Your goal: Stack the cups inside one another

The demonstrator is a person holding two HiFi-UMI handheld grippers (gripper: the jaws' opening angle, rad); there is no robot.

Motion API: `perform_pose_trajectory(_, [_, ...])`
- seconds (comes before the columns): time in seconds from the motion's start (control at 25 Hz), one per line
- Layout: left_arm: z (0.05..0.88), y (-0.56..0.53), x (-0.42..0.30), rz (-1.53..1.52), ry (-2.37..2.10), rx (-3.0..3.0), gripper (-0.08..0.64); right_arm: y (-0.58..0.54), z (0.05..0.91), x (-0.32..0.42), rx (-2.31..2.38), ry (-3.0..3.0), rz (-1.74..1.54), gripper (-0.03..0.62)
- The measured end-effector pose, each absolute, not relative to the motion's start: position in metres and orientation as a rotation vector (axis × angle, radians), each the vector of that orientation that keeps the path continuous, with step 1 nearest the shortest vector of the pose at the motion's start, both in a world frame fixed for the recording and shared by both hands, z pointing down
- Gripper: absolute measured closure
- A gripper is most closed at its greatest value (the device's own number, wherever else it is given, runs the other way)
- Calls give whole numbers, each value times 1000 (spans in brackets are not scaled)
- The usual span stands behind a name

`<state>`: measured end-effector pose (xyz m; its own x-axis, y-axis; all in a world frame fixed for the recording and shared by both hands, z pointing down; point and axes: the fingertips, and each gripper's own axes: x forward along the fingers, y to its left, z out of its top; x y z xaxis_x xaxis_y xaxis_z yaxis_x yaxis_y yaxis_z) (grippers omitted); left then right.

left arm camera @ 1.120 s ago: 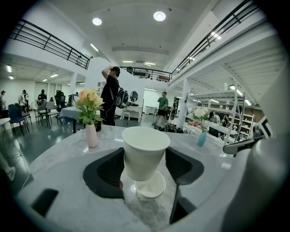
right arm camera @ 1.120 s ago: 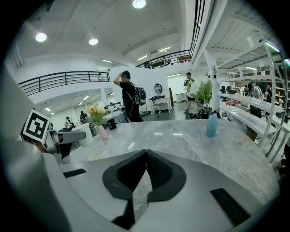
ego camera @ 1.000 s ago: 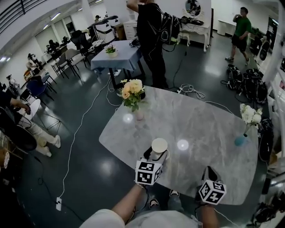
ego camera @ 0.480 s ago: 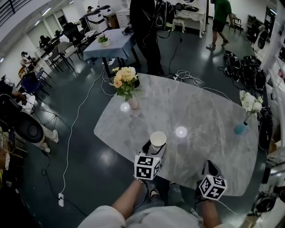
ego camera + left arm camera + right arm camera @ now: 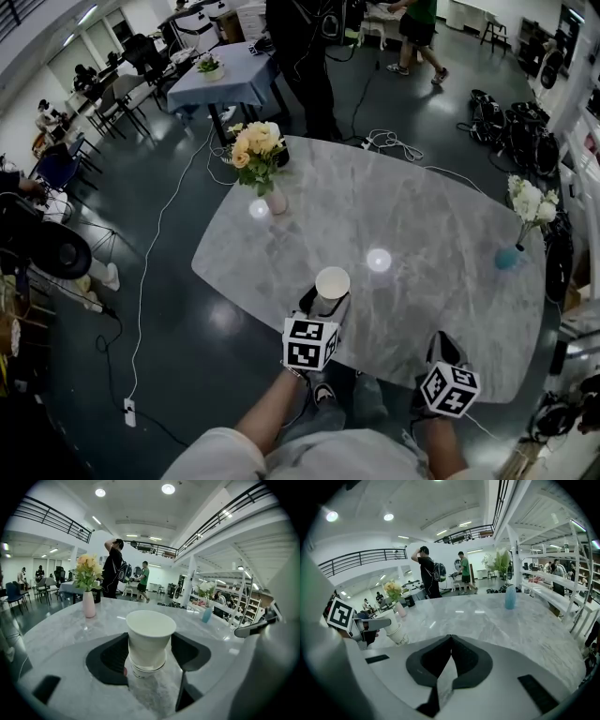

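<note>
The left gripper (image 5: 150,653) gripped the nested cups (image 5: 333,282) near the table (image 5: 422,225) edge while the right gripper (image 5: 450,644) was closed and empty; a tilted release risked toppling them off.

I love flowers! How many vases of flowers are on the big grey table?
2. A pink vase of yellow flowers stands near the table's far left edge; a blue vase of white flowers stands at its right edge. None seems hidden.
</note>
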<state>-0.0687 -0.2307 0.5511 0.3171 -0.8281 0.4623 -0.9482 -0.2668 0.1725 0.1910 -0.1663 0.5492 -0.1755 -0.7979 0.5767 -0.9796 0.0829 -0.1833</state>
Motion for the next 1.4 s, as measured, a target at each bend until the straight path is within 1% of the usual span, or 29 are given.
perform_pose_trajectory(0.36, [559,-229,-70,414,-1562,2158,265,-169,548,184,1750,-2043,782,584])
perform_pose_trajectory(0.64, [568,-228,-65,493,-1541,2181,264,-169,552,183,1744,-2038,792,584])
perform_pose_trajectory(0.76, [569,-226,-63,474,-1522,2172,256,-170,552,184,1747,-2039,792,584])
perform_pose_trajectory(1.04, [568,-225,-69,408,-1536,2140,209,-171,553,182,1737,-2047,793,584])
perform_pose_trajectory(1.4, [552,-216,-93,312,-1621,2082,212,-175,550,173,1710,-2076,774,584])
